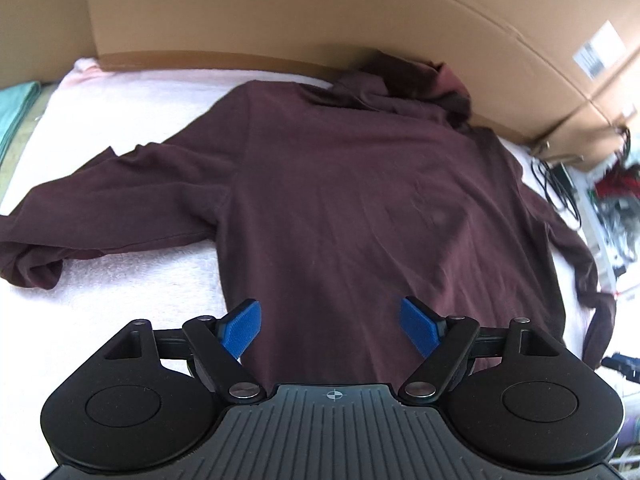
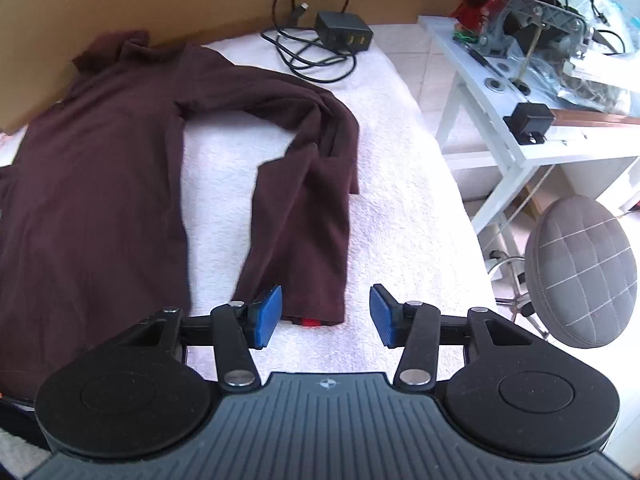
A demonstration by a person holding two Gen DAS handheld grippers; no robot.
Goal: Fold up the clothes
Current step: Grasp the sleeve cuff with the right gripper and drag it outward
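A dark maroon long-sleeved top [image 1: 344, 184] lies flat on a white towel-covered surface [image 1: 120, 280], collar toward the cardboard wall. Its left sleeve [image 1: 100, 204] stretches out sideways. My left gripper [image 1: 330, 326] hovers open over the lower body of the top, nothing between its blue pads [image 1: 240, 330]. In the right wrist view the same top [image 2: 92, 184] fills the left side, and its right sleeve [image 2: 304, 208] bends down to a cuff near the camera. My right gripper [image 2: 325, 316] stands open just above that cuff's end, with the pads clear of the cloth.
A cardboard wall [image 1: 320, 12] runs behind the surface. A black power adapter with coiled cable [image 2: 340, 32] lies at the far corner. A white side table [image 2: 520, 92] with clutter and a grey padded stool [image 2: 580, 272] stand to the right. Folded teal cloth [image 1: 16, 112] lies at the left.
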